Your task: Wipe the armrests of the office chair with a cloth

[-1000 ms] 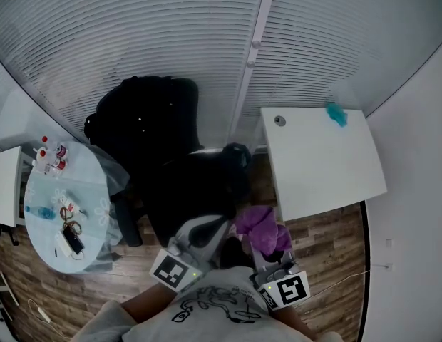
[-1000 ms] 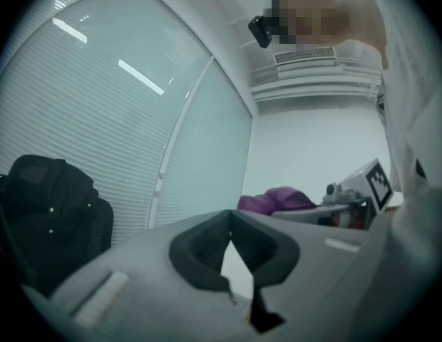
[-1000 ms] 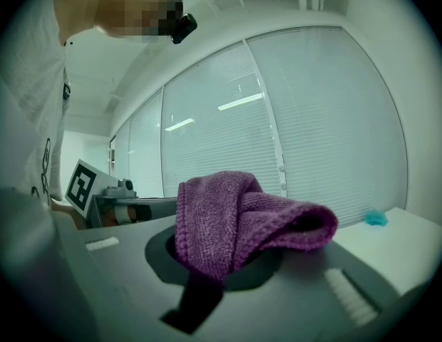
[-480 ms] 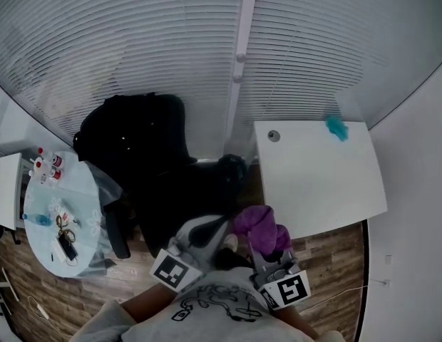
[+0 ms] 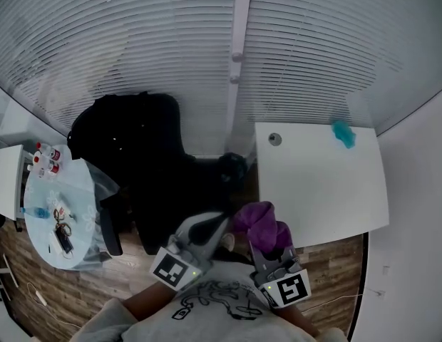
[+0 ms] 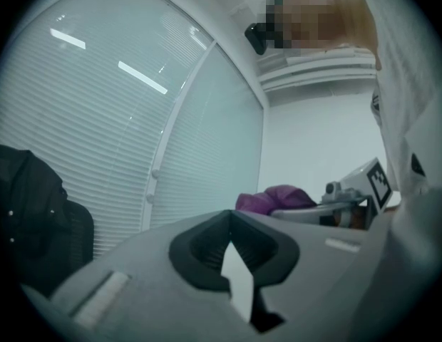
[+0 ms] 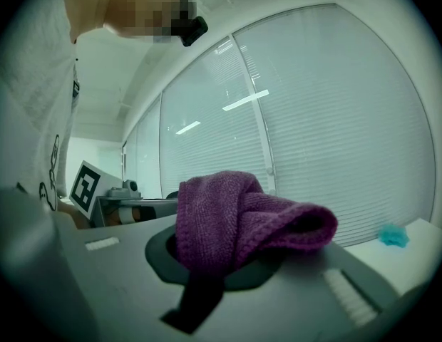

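Note:
A black office chair (image 5: 153, 166) stands in front of the window blinds, one dark armrest (image 5: 108, 226) showing at its left side. My right gripper (image 5: 269, 242) is shut on a bunched purple cloth (image 5: 261, 224), held low near the person's body, to the right of the chair seat. In the right gripper view the purple cloth (image 7: 239, 219) spills over the closed jaws. My left gripper (image 5: 205, 226) hovers just left of it, above the seat's near edge. Seen in the left gripper view, the left gripper (image 6: 229, 218) has its tips together and nothing between them.
A white desk (image 5: 317, 191) stands to the right with a small teal object (image 5: 343, 134) at its far corner. A round glass table (image 5: 43, 226) at the left carries bottles and small items. Blinds (image 5: 171, 48) cover the far wall. Wood floor (image 5: 335, 251) lies below.
The head view has swung, so the chair and glass table sit further left and lower. Both grippers stay close to the body, the cloth still in the right one.

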